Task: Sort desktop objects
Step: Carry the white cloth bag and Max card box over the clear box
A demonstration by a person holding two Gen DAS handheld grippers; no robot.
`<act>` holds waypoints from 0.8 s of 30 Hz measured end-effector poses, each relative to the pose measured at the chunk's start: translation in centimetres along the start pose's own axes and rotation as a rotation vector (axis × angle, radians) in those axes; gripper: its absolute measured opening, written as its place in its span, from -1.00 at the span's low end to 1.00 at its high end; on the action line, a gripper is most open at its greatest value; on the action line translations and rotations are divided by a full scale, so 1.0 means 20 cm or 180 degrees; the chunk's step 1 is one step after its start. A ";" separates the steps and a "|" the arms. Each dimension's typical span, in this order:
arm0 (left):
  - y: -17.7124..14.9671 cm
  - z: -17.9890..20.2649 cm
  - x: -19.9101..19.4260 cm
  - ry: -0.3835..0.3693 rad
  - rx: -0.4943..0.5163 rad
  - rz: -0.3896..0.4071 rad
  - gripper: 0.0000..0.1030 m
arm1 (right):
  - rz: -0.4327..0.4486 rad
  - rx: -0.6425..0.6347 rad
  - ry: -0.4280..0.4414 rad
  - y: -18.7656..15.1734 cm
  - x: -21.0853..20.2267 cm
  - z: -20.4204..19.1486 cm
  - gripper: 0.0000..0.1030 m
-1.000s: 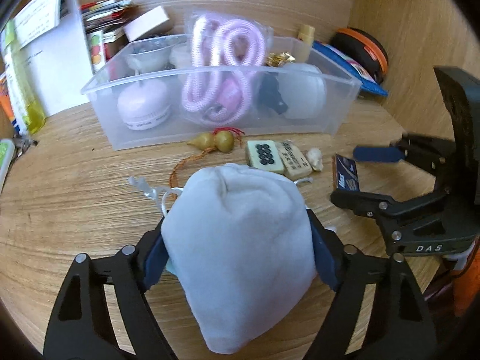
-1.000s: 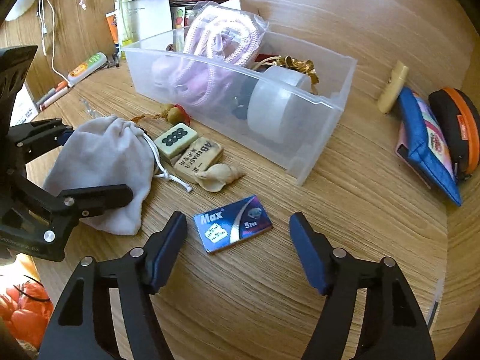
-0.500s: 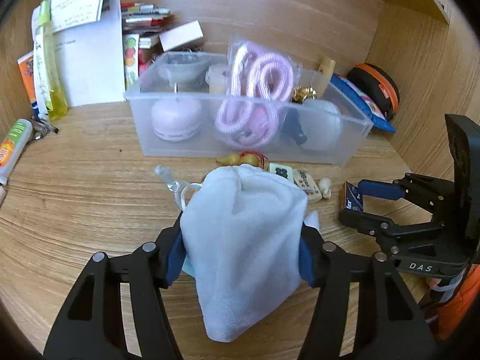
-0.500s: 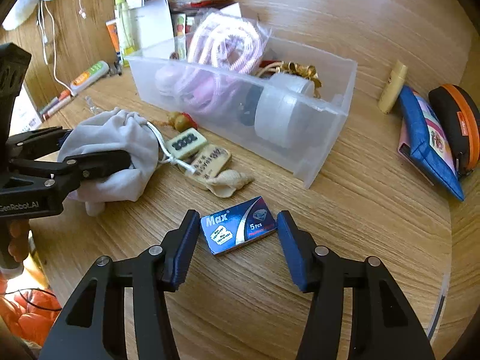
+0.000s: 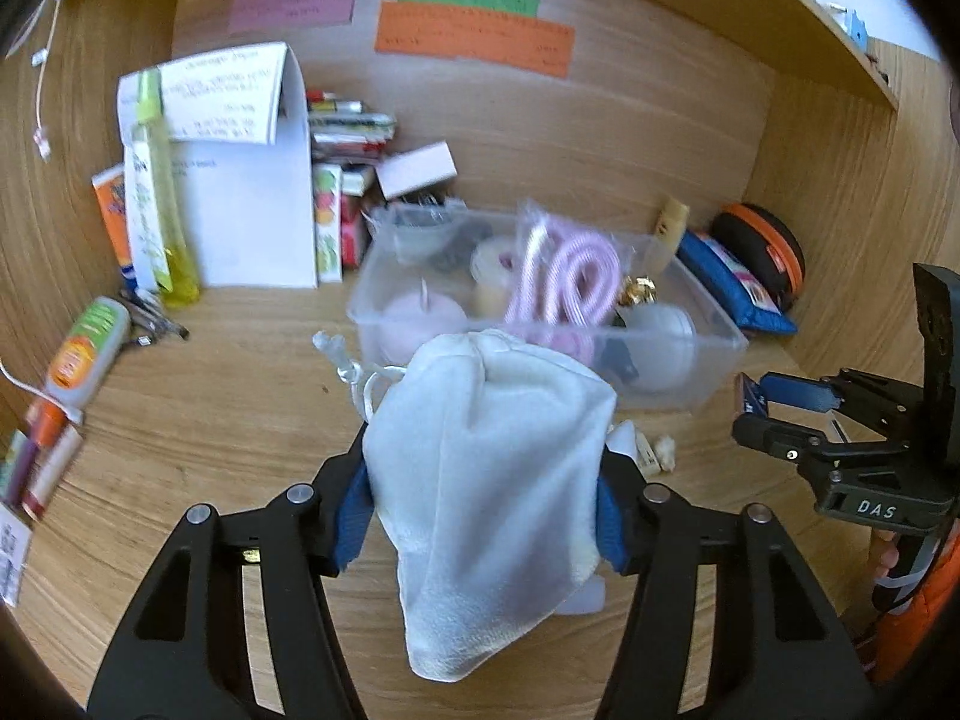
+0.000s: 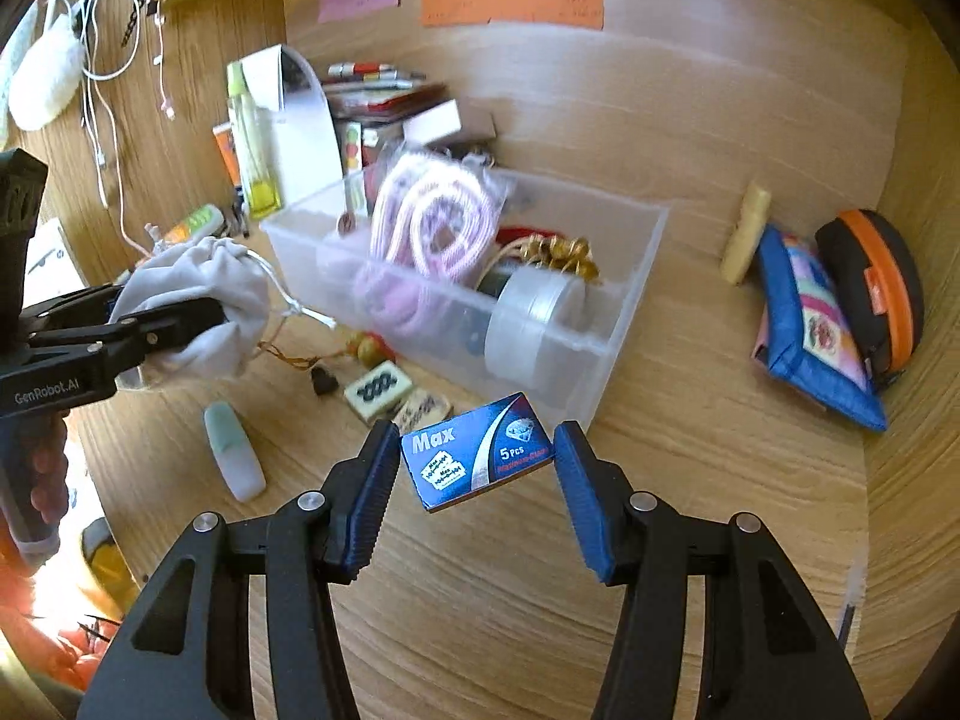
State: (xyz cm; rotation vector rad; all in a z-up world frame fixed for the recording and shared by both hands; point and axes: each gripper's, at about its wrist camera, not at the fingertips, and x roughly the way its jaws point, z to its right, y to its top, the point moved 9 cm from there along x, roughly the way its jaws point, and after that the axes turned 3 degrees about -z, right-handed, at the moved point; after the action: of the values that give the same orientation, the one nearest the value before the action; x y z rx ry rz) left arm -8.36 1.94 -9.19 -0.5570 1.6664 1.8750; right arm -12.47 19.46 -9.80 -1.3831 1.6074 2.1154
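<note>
Grey velvet drawstring pouch [image 5: 486, 468] sits clamped in our left gripper [image 5: 480, 504], lifted above the desk; our right gripper [image 6: 477, 474] pinches the blue razor-blade box [image 6: 477, 450]. Neither is yet in the clear plastic bin [image 6: 624, 312]; the mahjong tile [image 6: 378, 390] and the pale eraser [image 6: 234, 450] wait.

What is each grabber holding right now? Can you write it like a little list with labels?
left gripper: shut on the grey pouch, lifted off the desk
right gripper: shut on the blue Max box, corner to corner, tilted
clear bin: on the desk, holds pink cord and a round tub
left on the desk: mahjong tile, pale green tube
</note>
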 end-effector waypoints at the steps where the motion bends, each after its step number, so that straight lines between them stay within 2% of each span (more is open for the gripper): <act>1: 0.02 -0.01 -0.01 0.0022 0.0005 0.0031 0.16 | 0.0022 0.0019 0.0005 0.01 -0.01 0.01 -0.04; 8: 0.13 -0.05 -0.03 0.0029 -0.0006 0.0157 0.16 | 0.0178 0.0059 -0.0012 0.13 -0.04 0.02 -0.04; 15: 0.26 -0.05 -0.05 -0.0065 -0.0005 0.0252 0.16 | 0.0306 0.0109 -0.0002 0.24 -0.05 0.05 -0.04; 24: 0.36 -0.09 0.07 -0.0184 -0.0105 0.0145 0.16 | 0.0354 0.0133 0.0010 0.35 0.00 0.08 -0.04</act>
State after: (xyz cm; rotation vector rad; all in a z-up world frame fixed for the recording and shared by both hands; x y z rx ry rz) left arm -14.16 -0.08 -4.93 -0.4772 1.6263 1.9360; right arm -17.60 17.86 -5.08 -1.3142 1.7579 2.1271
